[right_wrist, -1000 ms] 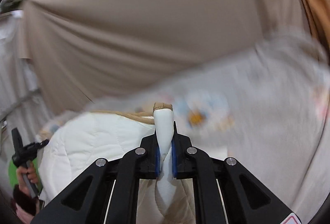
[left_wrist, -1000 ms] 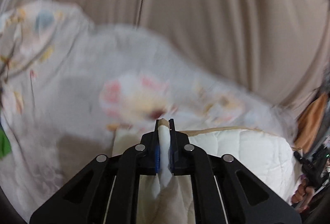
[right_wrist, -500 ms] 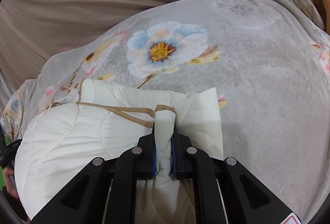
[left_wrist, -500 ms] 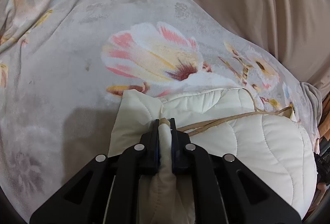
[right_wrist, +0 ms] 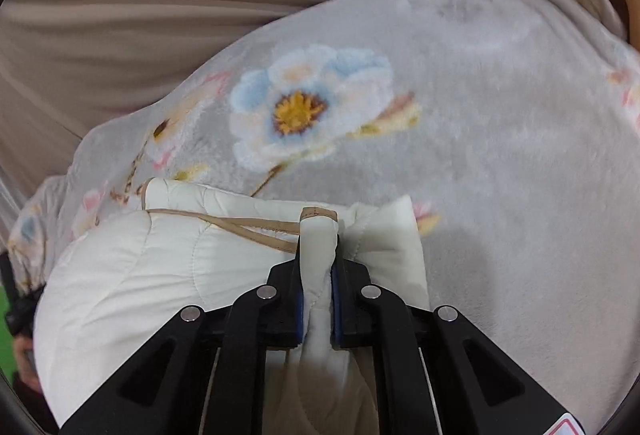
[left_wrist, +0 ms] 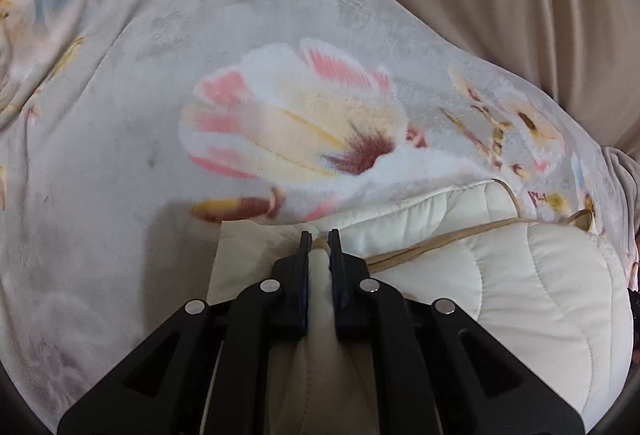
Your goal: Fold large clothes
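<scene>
Left gripper (left_wrist: 319, 251) fingers clamped on cream quilted jacket (left_wrist: 520, 283) edge; right gripper (right_wrist: 318, 255) likewise; jacket on floral blanket (left_wrist: 120, 155).

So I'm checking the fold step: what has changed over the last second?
Both grippers swung down from facing the curtain, laying the cream quilted garment onto the floral blanket. Nothing was released: the left gripper and right gripper stay shut on its tan-trimmed edge.
</scene>
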`<action>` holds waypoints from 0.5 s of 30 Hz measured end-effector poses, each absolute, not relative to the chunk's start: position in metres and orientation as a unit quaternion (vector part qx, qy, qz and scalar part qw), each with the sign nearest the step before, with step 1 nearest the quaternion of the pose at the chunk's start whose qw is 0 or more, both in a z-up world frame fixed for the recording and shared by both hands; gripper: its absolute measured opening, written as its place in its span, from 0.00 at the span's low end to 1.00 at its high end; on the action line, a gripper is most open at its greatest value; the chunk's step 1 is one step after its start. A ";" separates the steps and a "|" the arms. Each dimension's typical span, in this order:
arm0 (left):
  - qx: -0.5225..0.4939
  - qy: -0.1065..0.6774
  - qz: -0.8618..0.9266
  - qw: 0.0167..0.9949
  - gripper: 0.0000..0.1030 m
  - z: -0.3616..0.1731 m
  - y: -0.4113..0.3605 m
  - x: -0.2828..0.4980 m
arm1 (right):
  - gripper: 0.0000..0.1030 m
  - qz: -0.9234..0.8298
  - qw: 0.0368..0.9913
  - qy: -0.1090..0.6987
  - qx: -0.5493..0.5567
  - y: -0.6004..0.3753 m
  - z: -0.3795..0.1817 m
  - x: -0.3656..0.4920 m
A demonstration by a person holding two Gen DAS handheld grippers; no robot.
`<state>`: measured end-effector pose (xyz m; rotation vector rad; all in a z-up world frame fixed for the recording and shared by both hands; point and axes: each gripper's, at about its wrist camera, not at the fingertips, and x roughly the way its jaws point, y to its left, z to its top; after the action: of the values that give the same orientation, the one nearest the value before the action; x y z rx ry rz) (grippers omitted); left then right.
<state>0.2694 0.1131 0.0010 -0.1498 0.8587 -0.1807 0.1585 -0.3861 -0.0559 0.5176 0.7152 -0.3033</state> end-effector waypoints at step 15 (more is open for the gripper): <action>-0.020 0.405 -0.053 0.913 0.11 0.001 0.101 0.261 | 0.31 -0.136 0.888 0.329 0.292 -0.396 -0.056 0.142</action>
<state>0.2615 0.1010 0.0009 -0.0402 0.8344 -0.1100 0.1425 -0.3958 -0.0564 0.6063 0.6838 -0.2834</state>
